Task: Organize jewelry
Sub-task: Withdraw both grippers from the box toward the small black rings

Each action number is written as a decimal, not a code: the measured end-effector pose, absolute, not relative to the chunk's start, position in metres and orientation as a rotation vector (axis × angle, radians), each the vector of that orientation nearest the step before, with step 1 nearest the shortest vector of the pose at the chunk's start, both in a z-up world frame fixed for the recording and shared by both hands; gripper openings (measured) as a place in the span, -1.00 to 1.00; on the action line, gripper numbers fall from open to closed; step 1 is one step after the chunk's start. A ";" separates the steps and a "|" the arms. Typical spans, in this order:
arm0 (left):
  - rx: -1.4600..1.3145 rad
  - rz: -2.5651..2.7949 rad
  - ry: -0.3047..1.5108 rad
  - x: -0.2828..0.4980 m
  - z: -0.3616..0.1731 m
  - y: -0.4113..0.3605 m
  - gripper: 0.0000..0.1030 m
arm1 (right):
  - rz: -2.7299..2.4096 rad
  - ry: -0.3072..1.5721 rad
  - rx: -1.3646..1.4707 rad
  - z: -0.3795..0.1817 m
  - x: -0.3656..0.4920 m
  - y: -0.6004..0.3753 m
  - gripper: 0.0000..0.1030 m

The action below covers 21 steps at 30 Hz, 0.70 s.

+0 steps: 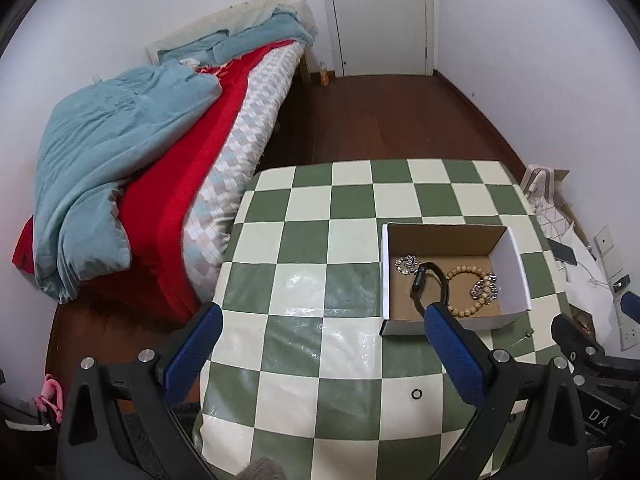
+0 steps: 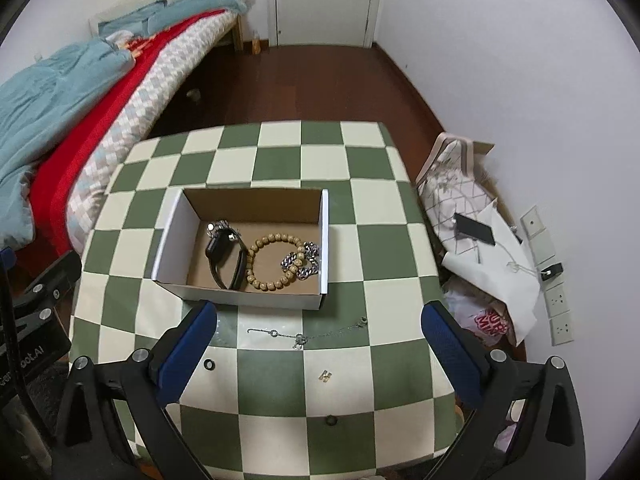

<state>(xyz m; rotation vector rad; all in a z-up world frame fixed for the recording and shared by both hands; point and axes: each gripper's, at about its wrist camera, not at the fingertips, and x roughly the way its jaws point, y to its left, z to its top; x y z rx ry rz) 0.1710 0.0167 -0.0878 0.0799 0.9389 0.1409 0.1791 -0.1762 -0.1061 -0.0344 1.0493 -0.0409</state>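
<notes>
An open white cardboard box with a brown inside [image 2: 320, 236] is sitting at the centre of the right wrist view, on a green-and-cream checkered table covering [image 2: 280, 152]. Inside the box, a black smartwatch with a looped strap [image 2: 226, 258] is lying toward the left, a tan wooden bead bracelet [image 2: 256, 258] is resting just beside it in the middle, and a chunky silver chain bracelet [image 2: 302, 266] is overlapping the beads at the right. A second small silver piece [image 2: 218, 225] is showing behind the watch.

Below the box in that view, a thin silver chain necklace [image 2: 304, 334] is stretching across the cloth. A small black ring [image 2: 209, 364] is lying to its lower left, a small gold clasp-like piece [image 2: 325, 376] below it, and another dark ring [image 2: 330, 421] lower still.

The right gripper [image 2: 318, 350] is hanging with its blue-padded fingers [image 2: 452, 352] spread wide, holding nothing. The left gripper [image 1: 320, 352] is likewise gaping wide and empty, with the box [image 1: 516, 276] at the right of its view.
</notes>
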 end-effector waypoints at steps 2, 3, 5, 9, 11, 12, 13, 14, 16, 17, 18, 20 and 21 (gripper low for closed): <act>0.086 0.137 0.922 0.163 -0.081 0.016 1.00 | -0.046 1.025 -0.035 -0.096 0.169 -0.176 1.00; 0.087 0.137 0.914 0.159 -0.079 0.016 1.00 | -0.048 1.013 -0.033 -0.091 0.165 -0.176 1.00; 0.086 0.133 0.899 0.151 -0.073 0.016 1.00 | -0.051 0.988 -0.031 -0.081 0.154 -0.176 1.00; 0.085 0.127 0.881 0.136 -0.066 0.017 1.00 | -0.046 0.957 -0.002 -0.066 0.137 -0.179 1.00; 0.092 0.132 0.876 0.129 -0.066 0.018 1.00 | -0.037 0.961 0.025 -0.062 0.128 -0.184 1.00; 0.096 0.135 0.875 0.126 -0.067 0.018 1.00 | -0.033 0.964 0.037 -0.062 0.125 -0.186 1.00; 0.103 0.138 0.876 0.124 -0.069 0.018 1.00 | -0.031 0.970 0.052 -0.064 0.122 -0.189 1.00; 0.114 0.145 0.883 0.122 -0.074 0.017 1.00 | -0.033 0.980 0.064 -0.067 0.119 -0.193 1.00; 0.132 0.150 0.904 0.120 -0.087 0.016 1.00 | -0.044 1.006 0.083 -0.078 0.115 -0.202 1.00; 0.139 0.153 0.916 0.120 -0.094 0.016 1.00 | -0.053 1.022 0.095 -0.086 0.113 -0.207 1.00; 0.148 0.153 0.940 0.121 -0.104 0.015 1.00 | -0.065 1.045 0.108 -0.095 0.111 -0.213 1.00; 0.168 0.152 0.978 0.122 -0.122 0.011 1.00 | -0.085 1.093 0.129 -0.119 0.108 -0.223 0.98; 0.182 0.148 1.000 0.123 -0.132 0.009 1.00 | -0.094 1.119 0.135 -0.131 0.107 -0.228 0.93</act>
